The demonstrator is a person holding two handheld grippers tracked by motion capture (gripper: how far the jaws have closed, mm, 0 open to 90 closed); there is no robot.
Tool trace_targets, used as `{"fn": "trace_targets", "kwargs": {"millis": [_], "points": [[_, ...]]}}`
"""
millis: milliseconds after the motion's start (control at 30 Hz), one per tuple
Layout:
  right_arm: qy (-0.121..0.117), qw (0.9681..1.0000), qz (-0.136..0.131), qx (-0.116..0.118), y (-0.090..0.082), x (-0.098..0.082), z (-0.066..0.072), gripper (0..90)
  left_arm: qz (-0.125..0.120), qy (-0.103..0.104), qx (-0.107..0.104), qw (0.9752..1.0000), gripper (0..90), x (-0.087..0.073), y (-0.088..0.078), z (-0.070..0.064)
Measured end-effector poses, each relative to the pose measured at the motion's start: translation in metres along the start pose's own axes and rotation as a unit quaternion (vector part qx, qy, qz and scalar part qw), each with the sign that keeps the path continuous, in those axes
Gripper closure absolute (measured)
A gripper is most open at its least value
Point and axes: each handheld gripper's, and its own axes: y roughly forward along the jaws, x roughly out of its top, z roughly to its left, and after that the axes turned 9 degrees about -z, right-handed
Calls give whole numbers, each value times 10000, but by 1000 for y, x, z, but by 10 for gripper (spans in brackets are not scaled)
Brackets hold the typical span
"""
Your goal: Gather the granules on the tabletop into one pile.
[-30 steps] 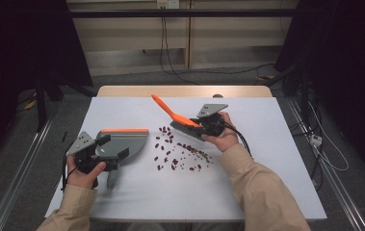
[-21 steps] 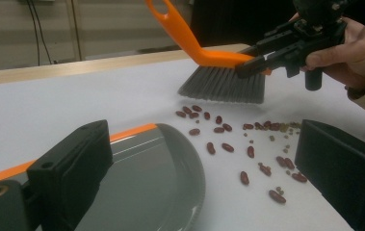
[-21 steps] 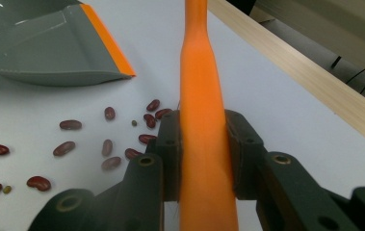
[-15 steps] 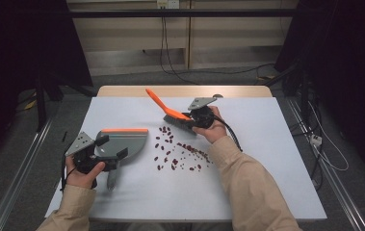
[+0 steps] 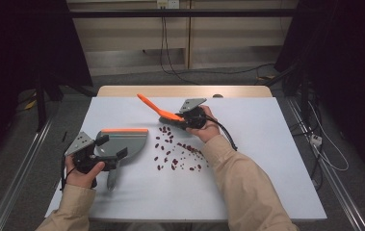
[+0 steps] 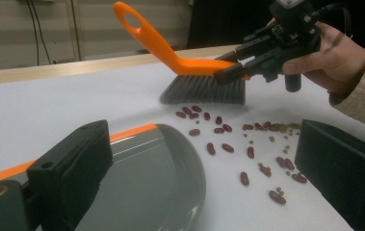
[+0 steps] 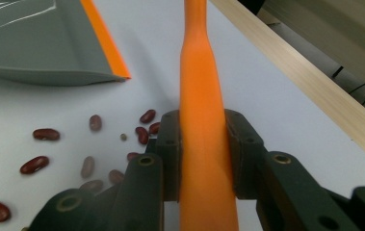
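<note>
**Brush down at the far edge of the bean spill**

Right tongs [image 5: 182,120] are clamped on the orange brush [image 5: 158,110], bristles touching the white surface [image 5: 267,159] just behind the scattered beans [image 5: 177,151]. Left tongs [image 5: 110,147] grip the grey dustpan [image 5: 122,142], which lies flat beside the beans with its orange lip on the far side.

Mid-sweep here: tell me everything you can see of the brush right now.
The brush is a small hand brush, plastic by its look, with an orange back and a long orange handle ending in a hanging hole. Its dark grey bristles point down, tips at the white table, beside the far edge of the scattered red beans. The handle slopes up and away. The right hand-held gripper is clamped on the handle, one jaw on each side. The dustpan lies apart from it.
</note>
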Motion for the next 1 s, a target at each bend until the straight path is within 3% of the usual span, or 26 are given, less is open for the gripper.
{"fn": "trace_targets", "kwargs": {"millis": [267,667,1000], "points": [[-197,9994,38,289,-10,0,14,712,16,14,-9,10000,56,0,1,-2],[-270,9974,62,666,-36,-6,34,712,2,40,-5,10000,56,0,0,-4],[-261,9971,46,714,-56,-11,44,713,5,72,-22,10000,56,1,0,-4]]}}
